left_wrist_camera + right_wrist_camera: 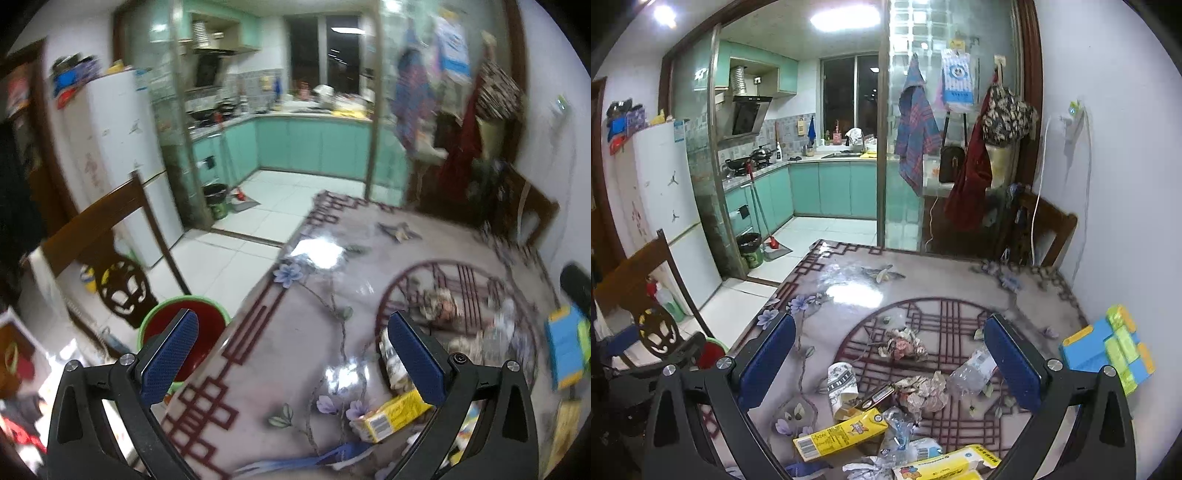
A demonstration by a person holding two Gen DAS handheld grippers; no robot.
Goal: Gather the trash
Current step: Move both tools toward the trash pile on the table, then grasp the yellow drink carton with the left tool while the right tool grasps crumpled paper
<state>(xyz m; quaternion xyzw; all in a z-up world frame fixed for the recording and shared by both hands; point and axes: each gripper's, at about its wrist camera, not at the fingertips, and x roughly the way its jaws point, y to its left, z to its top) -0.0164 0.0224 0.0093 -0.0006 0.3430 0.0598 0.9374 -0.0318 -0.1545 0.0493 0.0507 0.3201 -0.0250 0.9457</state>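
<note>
Both grippers, the left gripper and the right gripper, are released and empty above the table; trash lies near: a yellow carton and crumpled paper.

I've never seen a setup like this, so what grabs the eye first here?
A heap of trash on the flowered table: a yellow carton, crumpled paper and a squashed plastic bottle. Blue-padded fingers stand wide apart around it. Behind lies a mint-green kitchen.

Teal kitchen cabinets, white fridge
</note>
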